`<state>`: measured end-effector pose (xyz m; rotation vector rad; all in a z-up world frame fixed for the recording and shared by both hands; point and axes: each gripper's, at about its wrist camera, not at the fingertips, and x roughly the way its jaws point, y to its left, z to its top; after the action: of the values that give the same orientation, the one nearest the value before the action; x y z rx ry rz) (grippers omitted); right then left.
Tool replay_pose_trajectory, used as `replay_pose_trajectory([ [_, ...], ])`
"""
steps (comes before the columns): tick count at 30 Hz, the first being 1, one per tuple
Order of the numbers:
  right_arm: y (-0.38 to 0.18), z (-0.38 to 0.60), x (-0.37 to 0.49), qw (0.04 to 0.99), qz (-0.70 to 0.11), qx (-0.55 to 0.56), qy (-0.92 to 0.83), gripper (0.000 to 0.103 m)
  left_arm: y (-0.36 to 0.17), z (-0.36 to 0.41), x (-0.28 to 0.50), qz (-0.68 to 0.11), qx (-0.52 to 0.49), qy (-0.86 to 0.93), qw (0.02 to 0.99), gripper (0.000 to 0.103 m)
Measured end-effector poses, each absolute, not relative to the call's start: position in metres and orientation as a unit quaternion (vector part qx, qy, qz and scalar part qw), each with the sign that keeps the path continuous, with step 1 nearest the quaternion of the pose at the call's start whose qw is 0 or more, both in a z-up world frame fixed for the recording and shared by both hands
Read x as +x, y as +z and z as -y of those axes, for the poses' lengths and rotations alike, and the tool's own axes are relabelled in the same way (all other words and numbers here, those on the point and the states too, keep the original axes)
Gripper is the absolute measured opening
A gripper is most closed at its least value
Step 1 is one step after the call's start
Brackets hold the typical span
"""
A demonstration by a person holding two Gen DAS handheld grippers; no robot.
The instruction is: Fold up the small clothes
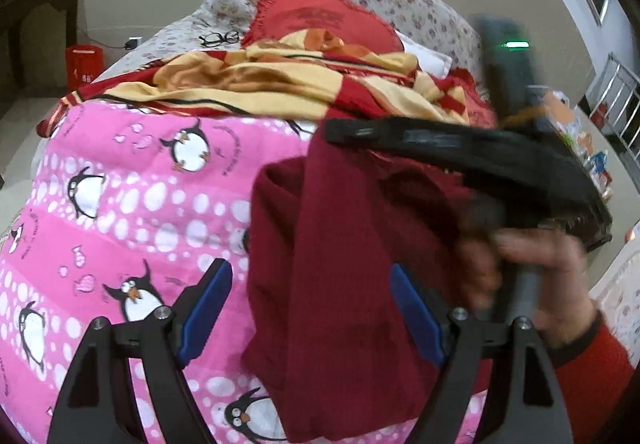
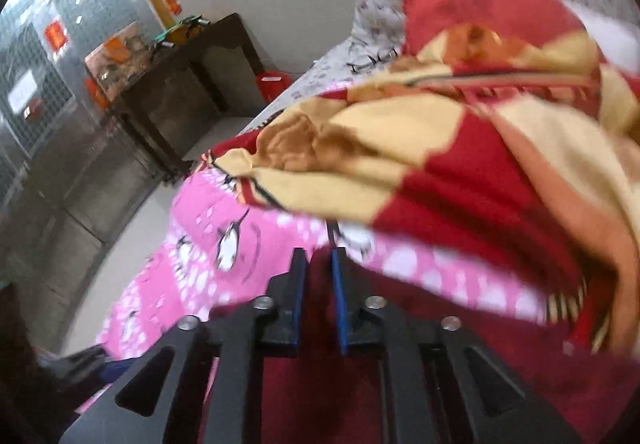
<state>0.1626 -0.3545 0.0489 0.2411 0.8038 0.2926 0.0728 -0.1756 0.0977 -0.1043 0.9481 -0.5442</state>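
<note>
A dark red knit garment (image 1: 340,284) lies rumpled on a pink penguin quilt (image 1: 120,203). My left gripper (image 1: 310,268) hovers over it, open wide, blue pads (image 1: 208,308) on either side of the cloth without touching it. My right gripper (image 1: 336,131) reaches in from the right, held by a hand in a red sleeve (image 1: 540,264); its tip sits at the garment's upper edge. In the right wrist view my right gripper (image 2: 318,254) has its jaws a narrow gap apart, with dark red cloth (image 2: 320,384) showing in the gap and below; the pads do not press on it.
A red and yellow striped blanket (image 1: 280,83) is heaped behind the quilt, with a red pillow (image 1: 320,15) and glasses (image 1: 218,39) on a floral sheet beyond. A dark table (image 2: 180,55) and a red bag (image 1: 84,63) stand off the bed's left side.
</note>
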Motion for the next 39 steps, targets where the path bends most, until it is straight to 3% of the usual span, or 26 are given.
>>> replay_pose_trajectory([
  [2,0.062,0.374,0.13,0.908,-0.377,0.119,0.139,0.046,0.094,0.181,0.073,-0.45,-0.049,-0.261,0.852,0.085],
  [4,0.075,0.401,0.091,0.92,-0.359,0.12,0.106,0.048,0.092,0.185,0.075,-0.448,-0.055,-0.264,0.852,0.085],
  [8,0.086,0.473,-0.002,0.939,-0.326,0.085,-0.067,0.072,0.082,0.19,0.082,-0.453,-0.056,-0.25,0.854,0.085],
  [10,0.079,0.499,-0.024,0.931,-0.33,0.063,-0.142,0.072,0.078,0.193,0.086,-0.455,-0.059,-0.241,0.855,0.085],
  [12,0.063,0.521,-0.026,0.913,-0.365,0.073,-0.166,0.071,0.073,0.193,0.093,-0.457,-0.068,-0.226,0.858,0.085],
  [13,0.055,0.527,-0.023,0.909,-0.378,0.088,-0.149,0.054,0.068,0.193,0.098,-0.463,-0.075,-0.22,0.855,0.085],
  [14,0.049,0.53,-0.018,0.908,-0.385,0.1,-0.128,0.021,0.064,0.194,0.101,-0.47,-0.078,-0.217,0.852,0.085],
  [21,0.021,0.567,-0.012,0.894,-0.39,0.162,-0.153,0.023,0.045,0.194,0.113,-0.486,-0.075,-0.205,0.847,0.093],
  [23,0.029,0.569,-0.021,0.9,-0.374,0.167,-0.149,0.034,0.052,0.187,0.11,-0.49,-0.075,-0.199,0.845,0.092],
  [29,0.047,0.561,-0.092,0.905,-0.354,0.224,-0.079,0.052,0.075,0.156,0.073,-0.46,-0.061,-0.215,0.859,0.091],
  [36,0.014,0.516,-0.128,0.893,-0.398,0.207,-0.026,0.052,0.072,0.137,0.036,-0.471,-0.085,-0.255,0.84,0.092],
  [37,0.006,0.512,-0.128,0.892,-0.403,0.203,-0.024,0.044,0.071,0.139,0.033,-0.472,-0.087,-0.261,0.838,0.092],
  [38,0.002,0.511,-0.128,0.892,-0.405,0.198,-0.029,0.029,0.066,0.145,0.029,-0.476,-0.083,-0.27,0.833,0.091],
  [39,0.0,0.51,-0.128,0.893,-0.404,0.195,-0.034,0.026,0.063,0.15,0.027,-0.481,-0.076,-0.275,0.829,0.091],
])
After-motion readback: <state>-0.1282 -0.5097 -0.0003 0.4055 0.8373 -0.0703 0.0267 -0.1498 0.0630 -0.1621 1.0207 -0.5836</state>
